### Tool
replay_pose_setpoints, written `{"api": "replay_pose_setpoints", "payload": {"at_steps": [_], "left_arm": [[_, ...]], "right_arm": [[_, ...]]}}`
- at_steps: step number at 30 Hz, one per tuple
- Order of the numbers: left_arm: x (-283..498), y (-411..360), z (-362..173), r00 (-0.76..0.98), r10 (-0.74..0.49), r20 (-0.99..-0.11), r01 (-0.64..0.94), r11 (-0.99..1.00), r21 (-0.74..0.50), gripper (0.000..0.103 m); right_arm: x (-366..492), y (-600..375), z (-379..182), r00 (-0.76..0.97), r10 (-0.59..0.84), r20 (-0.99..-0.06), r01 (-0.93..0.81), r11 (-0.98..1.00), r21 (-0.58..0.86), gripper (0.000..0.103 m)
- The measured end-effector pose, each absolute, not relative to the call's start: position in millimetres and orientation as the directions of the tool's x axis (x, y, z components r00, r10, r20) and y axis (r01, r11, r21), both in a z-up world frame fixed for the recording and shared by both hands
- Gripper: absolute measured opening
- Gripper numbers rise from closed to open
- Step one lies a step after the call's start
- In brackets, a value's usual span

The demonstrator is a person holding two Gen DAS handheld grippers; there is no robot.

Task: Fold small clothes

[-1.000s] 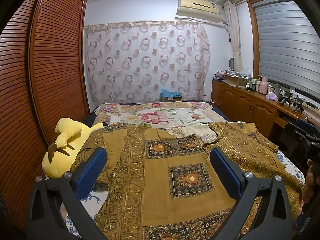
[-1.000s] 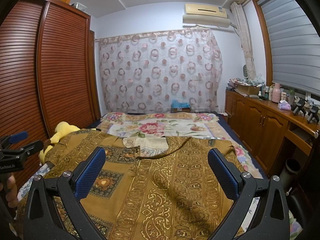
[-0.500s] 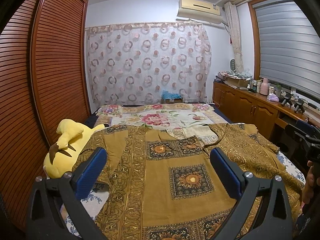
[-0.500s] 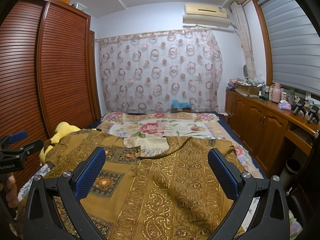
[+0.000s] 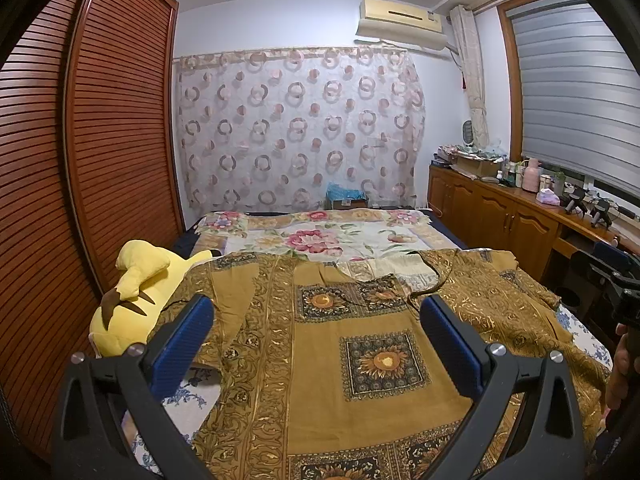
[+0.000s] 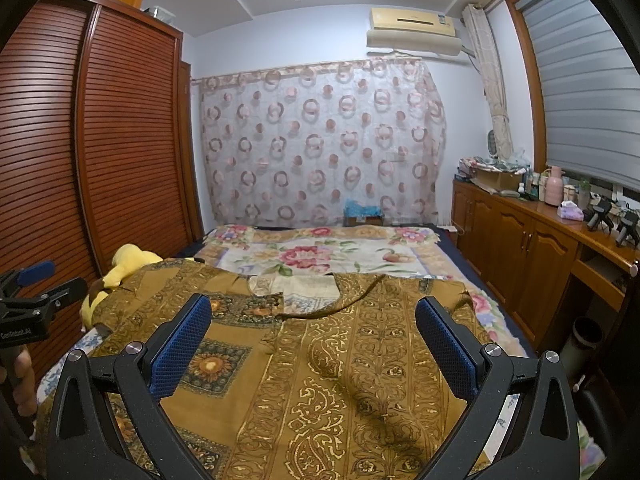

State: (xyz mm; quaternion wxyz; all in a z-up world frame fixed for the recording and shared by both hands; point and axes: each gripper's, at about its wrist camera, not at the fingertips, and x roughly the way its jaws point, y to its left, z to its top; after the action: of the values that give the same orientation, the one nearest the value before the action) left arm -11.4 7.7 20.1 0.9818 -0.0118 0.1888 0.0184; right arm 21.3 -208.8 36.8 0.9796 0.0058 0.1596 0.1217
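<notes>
A mustard-gold garment [image 5: 360, 360] with sunflower squares and ornate borders lies spread flat on the bed; it also fills the right wrist view [image 6: 340, 368], its neckline [image 6: 332, 308] toward the far side. My left gripper [image 5: 316, 328] is open and empty, held above the garment's left half. My right gripper [image 6: 314, 328] is open and empty, held above the garment's right half. The right gripper's body shows at the right edge of the left wrist view [image 5: 616, 280], the left one at the left edge of the right wrist view [image 6: 28, 312].
A yellow plush toy [image 5: 136, 300] lies at the bed's left edge beside the slatted wardrobe [image 5: 100, 160]. A floral quilt [image 5: 328, 240] covers the far bed. A wooden cabinet [image 6: 532, 248] with clutter runs along the right wall.
Both views have shifted only slightly; the left camera has tipped up a little. The garment has not moved and both grippers stay open.
</notes>
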Motion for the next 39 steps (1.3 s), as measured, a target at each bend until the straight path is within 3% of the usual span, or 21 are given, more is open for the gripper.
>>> {"api": "replay_pose_setpoints", "payload": {"at_steps": [39], "left_arm": [[-18.2, 6.9, 24.7, 0.932, 0.041, -0.36, -0.046, 0.999, -0.005, 0.103]], "right_arm": [[18.5, -207.4, 37.4, 0.92, 0.241, -0.31, -0.237, 0.97, 0.05, 0.103]]}}
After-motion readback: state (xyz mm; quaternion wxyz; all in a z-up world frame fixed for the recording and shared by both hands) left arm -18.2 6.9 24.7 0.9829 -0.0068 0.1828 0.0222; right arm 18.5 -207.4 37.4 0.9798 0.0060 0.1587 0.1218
